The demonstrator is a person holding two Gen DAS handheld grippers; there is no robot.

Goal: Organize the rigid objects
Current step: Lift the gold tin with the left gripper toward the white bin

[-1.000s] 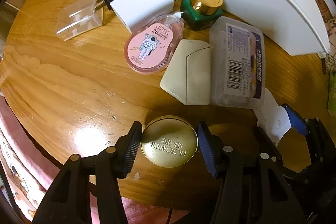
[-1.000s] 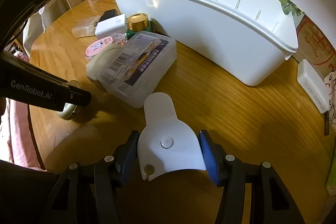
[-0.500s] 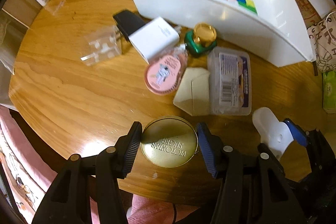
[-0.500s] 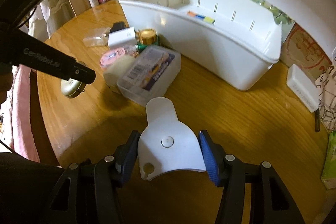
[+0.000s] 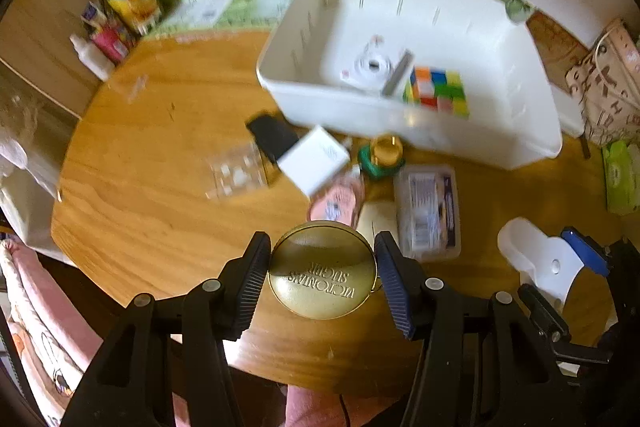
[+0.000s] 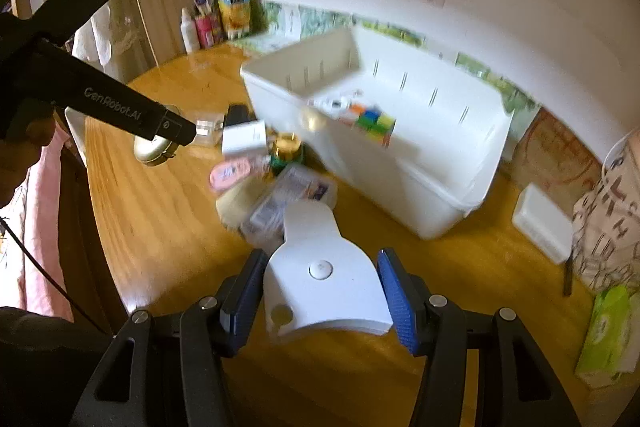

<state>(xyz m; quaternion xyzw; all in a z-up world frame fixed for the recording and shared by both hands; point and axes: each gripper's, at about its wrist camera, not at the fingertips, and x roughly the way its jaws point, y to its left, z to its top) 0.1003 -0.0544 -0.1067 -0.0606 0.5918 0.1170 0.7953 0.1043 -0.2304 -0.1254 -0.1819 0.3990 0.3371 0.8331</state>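
Warm indoor light, motion blur throughout, fisheye bending and dark corners.

Round gold tin (image 5: 322, 281): embossed lid up, lifted clear of worktop, clamped in left claw (image 5: 322, 281). White curved plastic piece (image 6: 320, 271): raised, clamped in right claw (image 6: 320, 287). White bin (image 5: 480, 131): far right, holds colour cube (image 5: 438, 91) and white roll (image 5: 370, 67).

We see bare wooden table (image 5: 132, 187) on the left, open for passing. A cluster, the white charger (image 5: 314, 159), green jar (image 5: 382, 157) and clear box (image 5: 428, 211), blocks the near approach to the white bin (image 5: 500, 143).
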